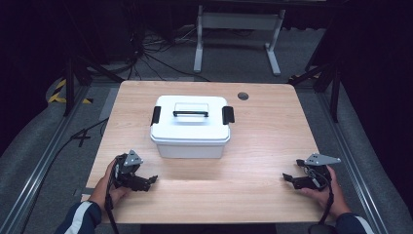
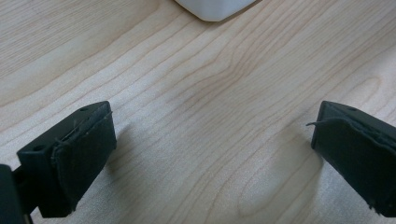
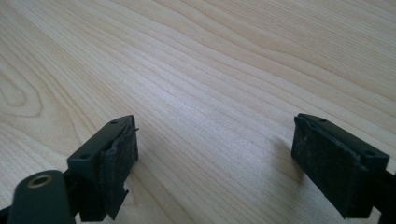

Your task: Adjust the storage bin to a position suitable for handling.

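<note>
Left gripper (image 1: 152, 179) and right gripper (image 1: 286, 176) rest released on the table (image 1: 258, 141) — white lidded box (image 1: 190, 127) sits between, apart

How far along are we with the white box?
Nothing looks done: the box sits shut on the table, lid on, both side latches down. In hand: nothing; the left gripper and right gripper rest near the front edge, jaws open and empty. Reaching for the box is all still ahead.

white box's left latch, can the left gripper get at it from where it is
Probably yes. The left gripper rests open on the table, and only bare wood lies between it and the black latch on the white box.
</note>
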